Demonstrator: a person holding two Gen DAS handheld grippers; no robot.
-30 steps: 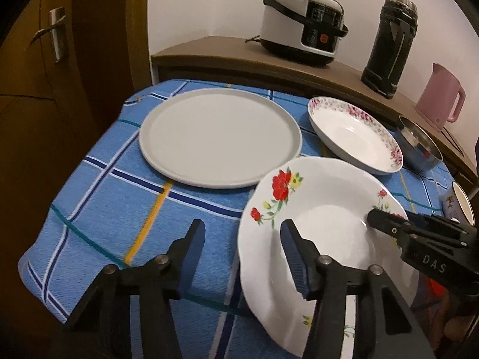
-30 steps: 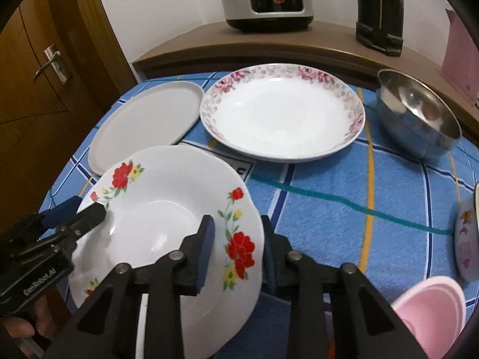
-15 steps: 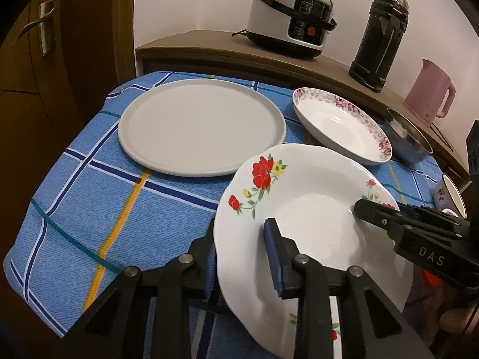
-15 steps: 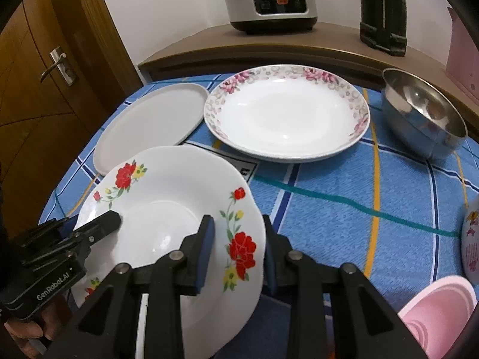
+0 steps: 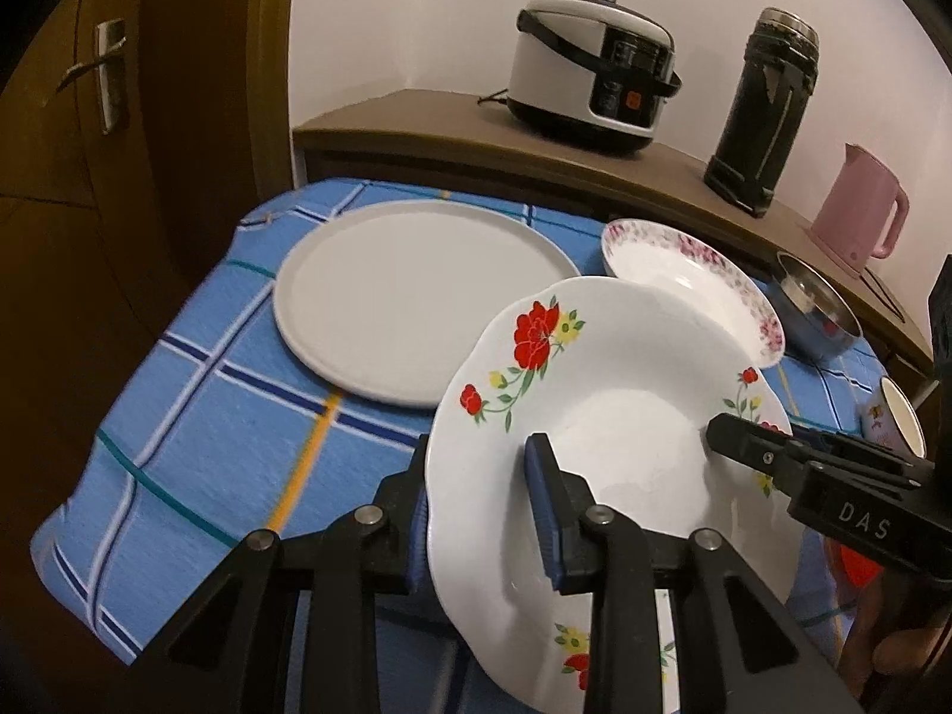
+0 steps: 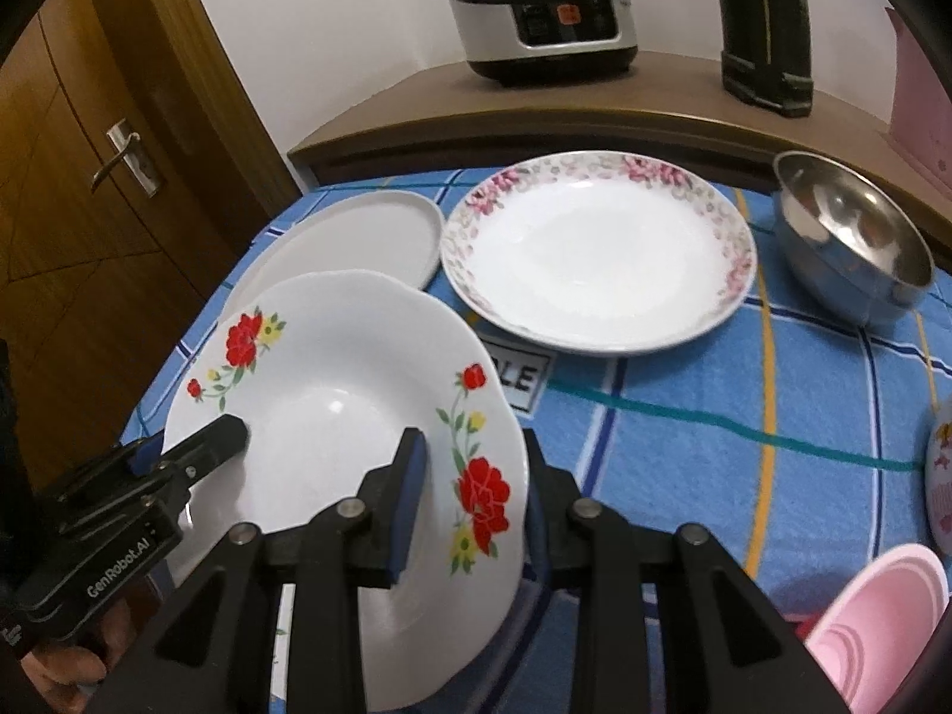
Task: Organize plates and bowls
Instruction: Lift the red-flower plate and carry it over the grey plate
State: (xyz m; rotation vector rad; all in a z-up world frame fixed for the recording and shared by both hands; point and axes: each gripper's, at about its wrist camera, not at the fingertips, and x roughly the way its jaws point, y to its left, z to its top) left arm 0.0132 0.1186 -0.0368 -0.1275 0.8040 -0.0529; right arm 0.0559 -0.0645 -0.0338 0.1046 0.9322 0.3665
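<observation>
The white deep plate with red flowers (image 5: 601, 416) is held between the two grippers, tilted, its far edge overlapping the view of the plates behind. The left gripper (image 5: 482, 511) has just closed its fingers (image 5: 544, 506) on the plate's left rim, one finger inside the bowl of the plate and the other under its rim. The right gripper (image 6: 470, 500) is clamped on the opposite rim in the same way, one finger (image 6: 407, 500) lying inside, the other outside beneath the edge with the large red flower.

Beyond the left fingers, on the blue checked cloth of the worktop (image 5: 196, 434), lies a flat grey plate (image 5: 410, 291). Beyond the right fingers lies a white plate with a pink-flowered rim (image 6: 598, 250), just beside the grey one. To the right of it stands a steel bowl (image 6: 851, 238). Near the right fingers, at the lower right, a pink bowl (image 6: 880, 613) shows in part.

On the wooden shelf (image 5: 452, 125) behind the worktop stand a rice cooker (image 5: 592, 74), a dark flask (image 5: 764, 113) and a pink kettle (image 5: 860, 208). A wooden door (image 6: 89, 190) with a metal handle is off to the left.
</observation>
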